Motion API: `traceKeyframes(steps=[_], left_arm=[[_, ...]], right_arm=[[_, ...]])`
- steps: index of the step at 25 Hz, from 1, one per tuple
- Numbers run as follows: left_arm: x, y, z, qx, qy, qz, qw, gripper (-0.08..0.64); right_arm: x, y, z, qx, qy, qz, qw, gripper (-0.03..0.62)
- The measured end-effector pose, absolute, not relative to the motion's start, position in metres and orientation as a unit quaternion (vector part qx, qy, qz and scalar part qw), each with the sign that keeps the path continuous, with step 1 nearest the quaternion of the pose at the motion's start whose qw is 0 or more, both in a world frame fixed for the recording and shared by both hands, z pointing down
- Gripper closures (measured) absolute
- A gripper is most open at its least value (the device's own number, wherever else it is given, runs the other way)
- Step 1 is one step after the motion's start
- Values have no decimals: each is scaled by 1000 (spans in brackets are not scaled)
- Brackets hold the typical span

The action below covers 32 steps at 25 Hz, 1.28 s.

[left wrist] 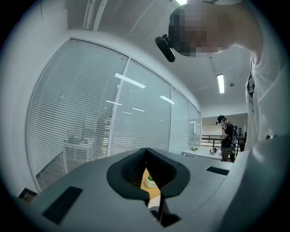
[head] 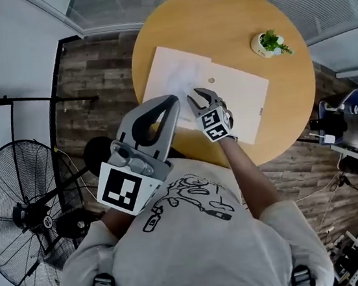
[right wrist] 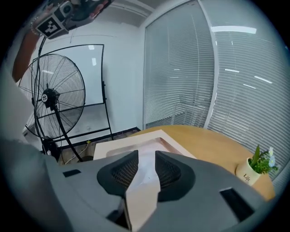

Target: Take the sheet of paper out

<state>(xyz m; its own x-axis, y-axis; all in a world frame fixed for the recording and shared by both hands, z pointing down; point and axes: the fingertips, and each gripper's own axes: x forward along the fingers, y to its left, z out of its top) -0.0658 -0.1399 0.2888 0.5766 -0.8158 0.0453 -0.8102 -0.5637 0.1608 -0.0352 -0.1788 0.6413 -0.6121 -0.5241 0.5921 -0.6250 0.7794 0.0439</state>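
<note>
A cream envelope (head: 232, 96) lies flat on the round wooden table (head: 215, 16), with a white sheet of paper (head: 182, 76) showing at its left end. My right gripper (head: 200, 94) hangs just above the envelope's near side, tilted down toward the sheet, jaws open and nothing between them. In the right gripper view the sheet (right wrist: 146, 168) shows through the gap of the right gripper (right wrist: 146, 156), with the envelope (right wrist: 113, 147) around it. My left gripper (head: 174, 98) is held higher, close to my chest, jaws shut and empty. Seen in its own view, the left gripper (left wrist: 146, 153) points level across the room.
A small potted plant (head: 269, 43) stands at the table's far right side, plant (right wrist: 256, 168) in the right gripper view too. A large floor fan (head: 19, 219) stands on the wooden floor to the left. Another person (left wrist: 226, 142) stands far off in the room.
</note>
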Motion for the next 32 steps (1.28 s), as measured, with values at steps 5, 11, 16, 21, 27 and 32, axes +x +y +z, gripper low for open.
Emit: traceKeyframes(steps=[5,11,16,21,27,32], left_arm=[[-72,-143,293,881,-464,-16,88,539],[-79,-147,300,877,-471,-14,94,539],[-85,-150,306,874,-476,-10,98,540],[-89,-152,311,871,-480,-8,102,540],[-92,-155,314,869,-483,-6,106,540],[-93,-153,317,868,-484,0,110,539]], right_arm=[[-41,-184,667,311,-890,91,321,462],[-44,-189,699,298,-885,101,344,449],[-49,-192,722,286,-881,111,360,445],[-51,-193,748,276,-876,124,376,440],[-58,-196,763,262,-874,128,388,434],[-57,-197,776,254,-871,131,401,428]])
